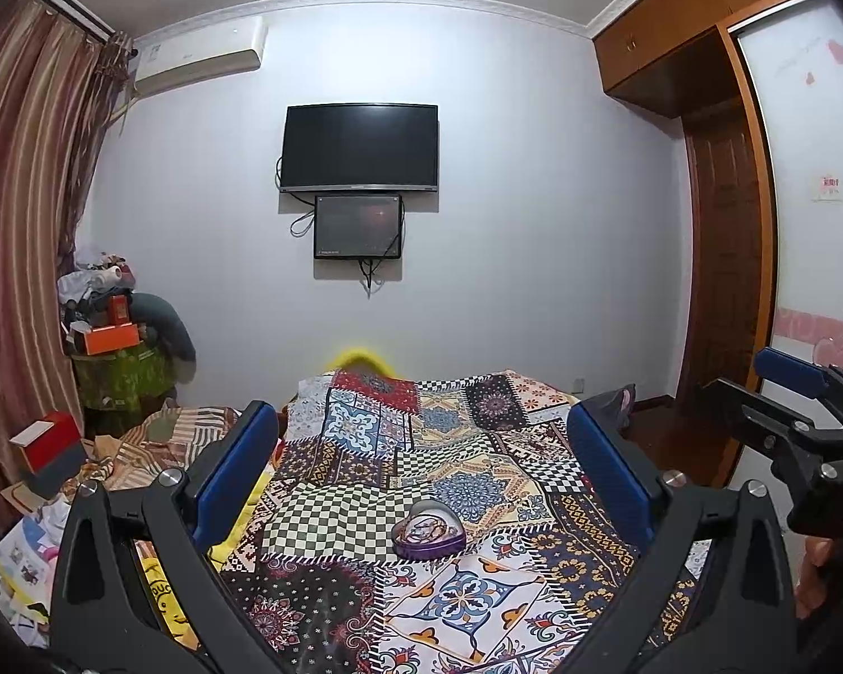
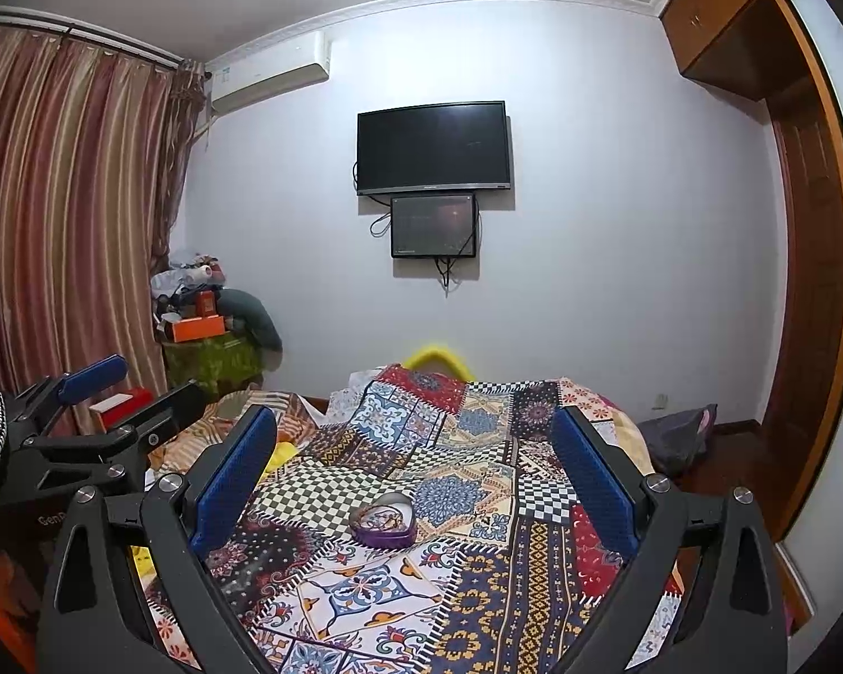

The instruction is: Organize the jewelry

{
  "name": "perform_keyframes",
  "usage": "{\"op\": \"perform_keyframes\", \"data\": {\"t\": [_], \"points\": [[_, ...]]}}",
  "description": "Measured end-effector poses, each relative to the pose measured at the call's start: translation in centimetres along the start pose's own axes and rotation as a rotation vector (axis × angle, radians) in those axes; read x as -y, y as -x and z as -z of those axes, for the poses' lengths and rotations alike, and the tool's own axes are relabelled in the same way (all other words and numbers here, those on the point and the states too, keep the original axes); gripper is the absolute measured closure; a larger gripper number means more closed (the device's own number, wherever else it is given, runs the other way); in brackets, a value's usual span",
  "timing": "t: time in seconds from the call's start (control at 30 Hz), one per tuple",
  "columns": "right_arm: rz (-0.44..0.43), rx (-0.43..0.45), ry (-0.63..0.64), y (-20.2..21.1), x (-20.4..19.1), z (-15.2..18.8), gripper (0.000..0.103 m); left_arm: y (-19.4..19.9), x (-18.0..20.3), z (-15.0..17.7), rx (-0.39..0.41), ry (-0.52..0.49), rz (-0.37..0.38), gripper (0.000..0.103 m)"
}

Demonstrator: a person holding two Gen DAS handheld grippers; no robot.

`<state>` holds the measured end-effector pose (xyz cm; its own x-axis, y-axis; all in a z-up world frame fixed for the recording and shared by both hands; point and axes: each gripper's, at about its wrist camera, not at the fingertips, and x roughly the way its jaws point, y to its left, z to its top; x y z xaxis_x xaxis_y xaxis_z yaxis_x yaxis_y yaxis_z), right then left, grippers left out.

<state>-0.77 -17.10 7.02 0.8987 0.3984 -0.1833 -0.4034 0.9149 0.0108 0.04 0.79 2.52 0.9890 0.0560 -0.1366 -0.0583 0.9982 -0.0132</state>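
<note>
A purple heart-shaped tin (image 1: 428, 530) holding tangled jewelry sits on the patchwork bedspread (image 1: 466, 449), its lid off. It also shows in the right wrist view (image 2: 383, 520). My left gripper (image 1: 421, 438) is open and empty, held above the bed short of the tin. My right gripper (image 2: 416, 438) is open and empty, likewise short of the tin. The right gripper also shows at the right edge of the left wrist view (image 1: 798, 393), and the left gripper at the left edge of the right wrist view (image 2: 101, 387).
A TV (image 1: 361, 147) and a smaller screen (image 1: 358, 227) hang on the far wall. Cluttered boxes and bags (image 1: 112, 326) pile at the left by striped curtains (image 1: 22, 224). A wooden wardrobe (image 1: 725, 258) stands at the right.
</note>
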Motion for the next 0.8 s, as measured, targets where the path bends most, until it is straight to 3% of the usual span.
{"op": "perform_keyframes", "data": {"t": [0.8], "points": [[0.006, -0.015, -0.018, -0.2, 0.4, 0.2, 0.006, -0.4, -1.4, 0.0, -0.028, 0.063, 0.052, 0.000]]}}
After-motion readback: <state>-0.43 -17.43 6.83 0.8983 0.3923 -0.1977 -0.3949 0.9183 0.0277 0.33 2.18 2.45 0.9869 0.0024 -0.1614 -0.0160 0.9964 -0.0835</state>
